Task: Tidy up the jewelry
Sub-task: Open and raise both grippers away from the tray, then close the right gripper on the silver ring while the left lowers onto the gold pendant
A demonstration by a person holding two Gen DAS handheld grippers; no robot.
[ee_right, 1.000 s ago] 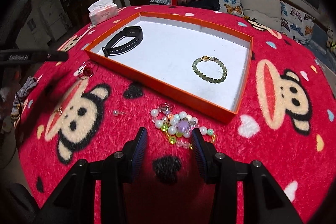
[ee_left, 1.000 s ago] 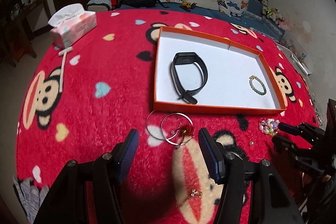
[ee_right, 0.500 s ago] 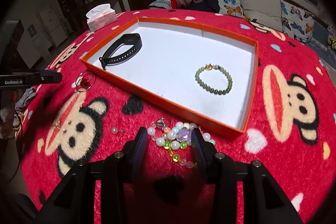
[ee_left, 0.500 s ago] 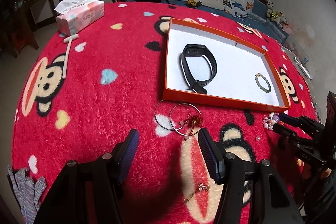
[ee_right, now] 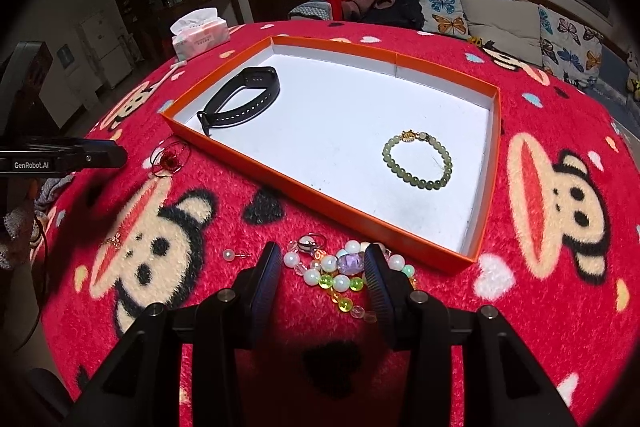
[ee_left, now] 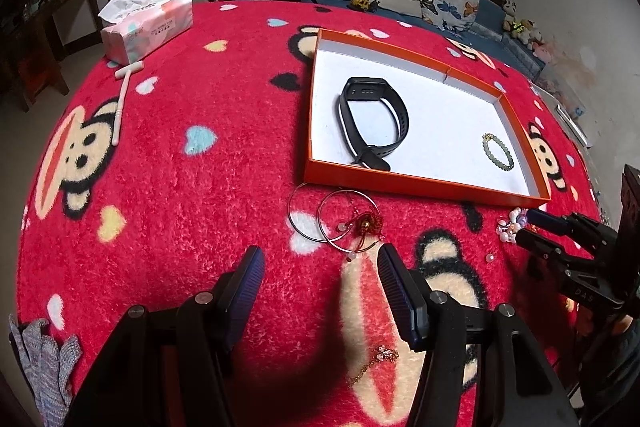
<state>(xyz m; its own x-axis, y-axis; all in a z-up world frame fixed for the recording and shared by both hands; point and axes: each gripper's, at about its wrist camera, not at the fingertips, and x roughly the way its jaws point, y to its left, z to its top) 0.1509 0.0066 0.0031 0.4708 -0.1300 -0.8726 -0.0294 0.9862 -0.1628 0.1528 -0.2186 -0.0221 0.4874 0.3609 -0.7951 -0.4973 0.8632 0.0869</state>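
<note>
The right gripper [ee_right: 322,263] finger covers part of the beaded bracelet [ee_right: 344,273].

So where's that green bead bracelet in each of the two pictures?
Left wrist view: the green bead bracelet lies far right inside the orange tray, close to its right wall.
Right wrist view: the bracelet lies right of centre in the tray, nearer the camera than the watch.
Shared landmark: the black watch band lies at the tray's opposite end in both views.
</note>
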